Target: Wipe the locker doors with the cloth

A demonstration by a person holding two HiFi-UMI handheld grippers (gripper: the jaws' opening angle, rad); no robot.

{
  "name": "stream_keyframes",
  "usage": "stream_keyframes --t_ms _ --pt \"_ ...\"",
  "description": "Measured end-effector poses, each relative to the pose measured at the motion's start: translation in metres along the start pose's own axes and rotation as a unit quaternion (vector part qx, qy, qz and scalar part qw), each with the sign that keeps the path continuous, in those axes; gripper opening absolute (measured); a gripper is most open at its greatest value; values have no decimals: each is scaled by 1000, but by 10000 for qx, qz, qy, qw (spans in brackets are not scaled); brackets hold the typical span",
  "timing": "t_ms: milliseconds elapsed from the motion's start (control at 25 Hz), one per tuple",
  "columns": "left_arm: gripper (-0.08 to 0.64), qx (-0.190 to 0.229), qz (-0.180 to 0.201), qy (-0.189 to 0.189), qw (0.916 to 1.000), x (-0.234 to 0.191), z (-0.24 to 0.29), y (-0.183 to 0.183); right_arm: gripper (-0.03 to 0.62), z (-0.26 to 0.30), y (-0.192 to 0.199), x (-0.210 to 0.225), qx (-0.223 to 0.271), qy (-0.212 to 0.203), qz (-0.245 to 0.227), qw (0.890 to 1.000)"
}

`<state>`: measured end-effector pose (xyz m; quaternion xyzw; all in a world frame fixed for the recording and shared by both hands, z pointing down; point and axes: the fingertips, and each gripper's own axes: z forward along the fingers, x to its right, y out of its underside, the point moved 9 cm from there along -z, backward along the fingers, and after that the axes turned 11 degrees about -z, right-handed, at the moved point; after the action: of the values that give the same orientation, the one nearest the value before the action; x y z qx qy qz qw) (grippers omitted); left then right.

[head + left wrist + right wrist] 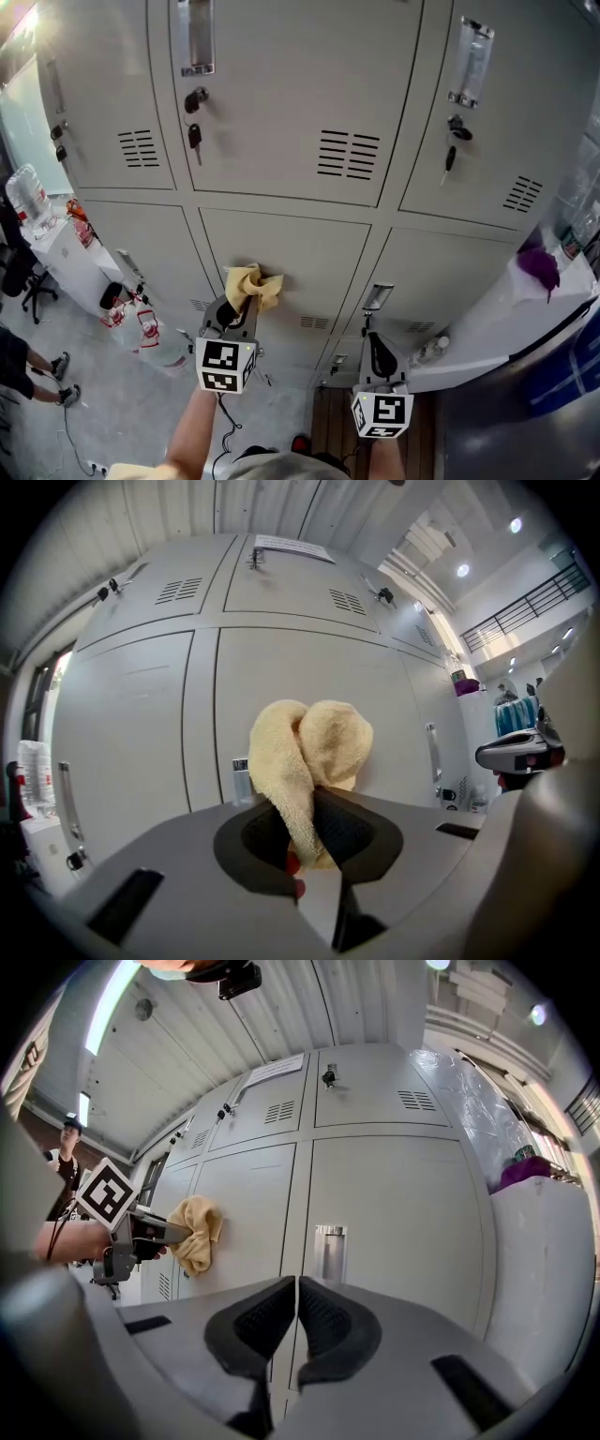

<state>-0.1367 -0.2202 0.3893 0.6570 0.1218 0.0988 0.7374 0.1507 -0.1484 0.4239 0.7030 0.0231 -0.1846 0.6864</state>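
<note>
Jaws of your left gripper (305,808) pinch a yellow terry cloth (314,747) — its bunched folds sit against the lower middle locker door (309,248), left of that door's centre. Your right gripper (296,1288) hangs off to the side, jaws pressed together on nothing, facing the seam beside a recessed metal handle (330,1251) (set in the neighbouring door). Higher up, a key (194,139) dangles from a lock.
</note>
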Motion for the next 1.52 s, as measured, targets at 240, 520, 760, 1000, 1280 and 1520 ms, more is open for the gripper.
stream_keyframes --t_ms 240,520,760,1000,1280,1520 --pt "77 -29 -18 -216 9998 -11 -5 4 25 5 -3 -5 44 -112 8 9999" --pt "77 -38 24 -247 9997 -10 -7 3 25 7 -5 -8 74 -199 -10 9998" --pt "77 84 0 -85 9999 -2 -19 0 25 2 -5 -6 89 -168 -29 9998" --pt "77 158 0 44 9999 7 -38 1 25 -7 -3 -7 23 -64 17 10000" --pt "77 42 -89 325 9994 24 -51 14 25 -24 2 -6 -123 124 90 9998" --pt "77 -117 -188 681 9974 45 -50 27 25 -37 11 -3 -275 300 85 9991"
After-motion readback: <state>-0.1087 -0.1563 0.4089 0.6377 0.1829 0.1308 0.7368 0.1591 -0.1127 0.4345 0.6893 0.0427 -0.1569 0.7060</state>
